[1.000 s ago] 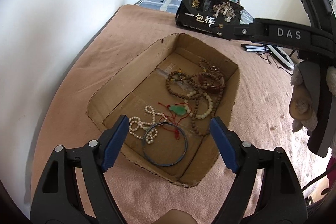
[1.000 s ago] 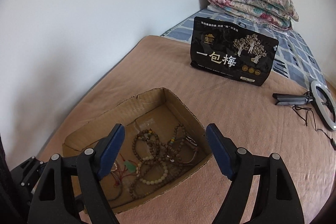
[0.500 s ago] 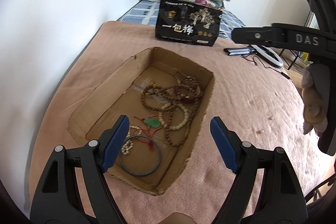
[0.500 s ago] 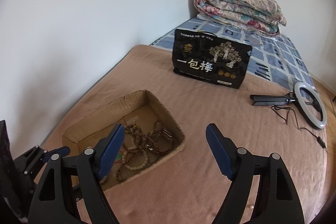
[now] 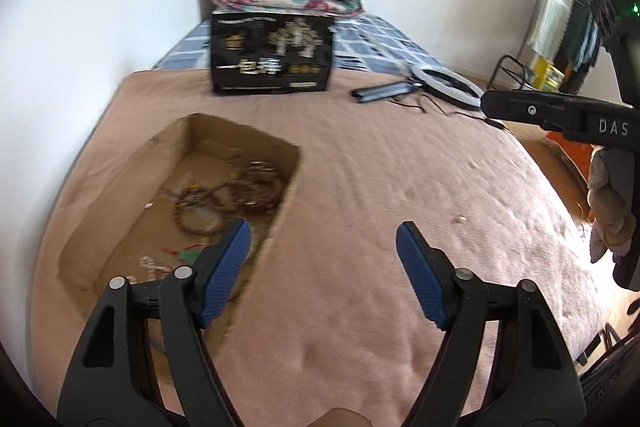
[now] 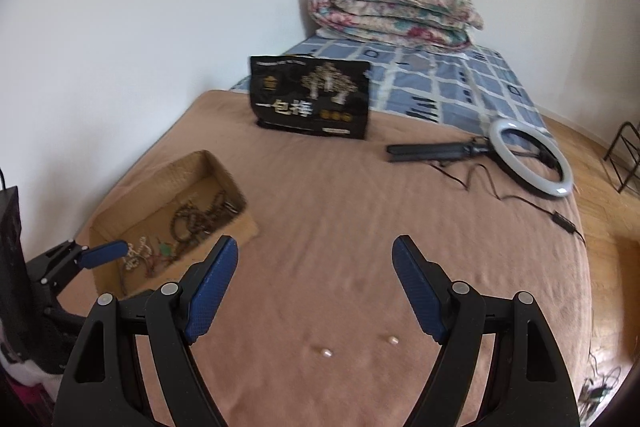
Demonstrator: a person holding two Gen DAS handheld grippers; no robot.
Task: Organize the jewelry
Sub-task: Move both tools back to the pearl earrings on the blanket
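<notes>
Cardboard is my landmark: a shallow open cardboard box [image 5: 120,203] sunk into the pinkish-brown blanket [image 5: 380,187] that covers the near part of the bed. Inside it lies the jewelry: a tangle of brown wooden bead bracelets [image 5: 228,195] toward the box's far end, and at its near end a white pearl strand [image 6: 136,253] with a green pendant on red cord [image 6: 165,249] beside it (all somewhat blurred).

My left gripper [image 5: 322,267] hangs above the blanket just to the right of the box, its left blue pad overlapping the box's near right edge in the left wrist view. Its jaws have just been closing a little, yet they are still spread wide with nothing between them but blanket.

My right gripper [image 6: 314,289] is further right of the box, well apart from it, jaws spread wide and empty. Below them, on the blanket, lie two small loose pearls [image 6: 326,351], side by side and apart from each other, well clear of the box.

Beyond the box's far end a black snack bag with gold print [image 6: 310,97] stands upright. To the right of that bag lies a white ring light [image 6: 530,157] with its black folded stand and cord. Behind the bag, on a blue checked sheet [image 6: 460,83], rests a folded floral quilt [image 6: 394,11].
</notes>
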